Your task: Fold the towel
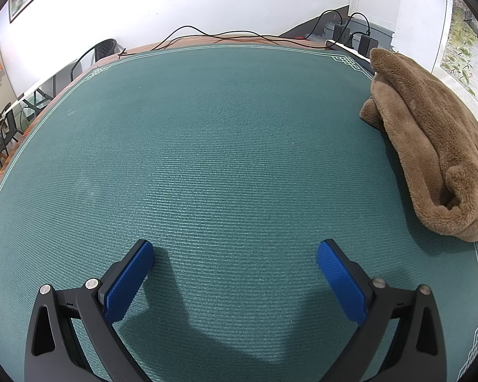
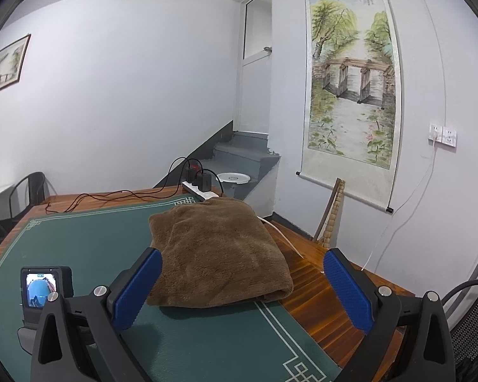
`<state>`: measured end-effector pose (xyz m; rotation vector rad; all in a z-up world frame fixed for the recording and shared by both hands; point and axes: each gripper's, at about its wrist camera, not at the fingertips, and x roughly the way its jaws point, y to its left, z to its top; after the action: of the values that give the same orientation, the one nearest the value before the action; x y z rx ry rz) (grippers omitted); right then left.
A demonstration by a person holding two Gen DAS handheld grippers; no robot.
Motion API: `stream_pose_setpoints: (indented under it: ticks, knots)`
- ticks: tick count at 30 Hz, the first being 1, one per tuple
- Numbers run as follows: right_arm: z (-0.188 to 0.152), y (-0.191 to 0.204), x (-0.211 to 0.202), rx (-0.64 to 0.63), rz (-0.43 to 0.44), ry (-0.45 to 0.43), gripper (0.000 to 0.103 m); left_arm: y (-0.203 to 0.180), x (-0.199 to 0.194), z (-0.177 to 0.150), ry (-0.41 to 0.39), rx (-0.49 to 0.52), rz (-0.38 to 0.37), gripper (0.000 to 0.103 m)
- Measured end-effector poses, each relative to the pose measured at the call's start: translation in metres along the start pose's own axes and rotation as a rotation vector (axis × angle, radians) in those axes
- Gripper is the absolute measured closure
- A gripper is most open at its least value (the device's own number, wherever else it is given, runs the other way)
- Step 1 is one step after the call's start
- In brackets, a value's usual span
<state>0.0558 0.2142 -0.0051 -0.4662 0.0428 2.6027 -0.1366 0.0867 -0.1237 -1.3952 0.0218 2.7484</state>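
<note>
Bare mat [image 1: 207, 143] left of towel [image 1: 430, 146]

Plush brown towel [image 2: 220, 254], ribbed matt green mat [image 1: 207, 159], glossy wood table [image 2: 318, 286], textured blue gripper pads [image 1: 129, 283].

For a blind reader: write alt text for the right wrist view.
A brown towel lies bunched at the edge of a green mat on a wooden table, beyond the open right gripper. A scroll painting hangs on the wall behind.

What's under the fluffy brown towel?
The brown towel lies mostly on the green mat, with its far side over the wooden table. A white cable comes out beside it. Whatever is directly beneath the towel is covered.
</note>
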Motion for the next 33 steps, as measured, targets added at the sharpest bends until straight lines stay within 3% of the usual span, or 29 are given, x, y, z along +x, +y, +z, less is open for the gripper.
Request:
stream_pose_setpoints:
  ticks: [22,28,33]
  knots:
    - [-0.021,-0.025,0.028,-0.028,-0.020,0.014,0.000,0.000,0.000,0.001,0.000,-0.001,0.001,0.000]
    - [-0.031,-0.040,0.049,-0.017,0.022,0.052,0.000,-0.001,0.000,0.001,0.000,-0.001,0.001,0.000]
    - [-0.040,-0.049,0.056,-0.007,0.122,0.095,0.000,-0.001,0.000,0.001,0.000,-0.001,0.001,0.000]
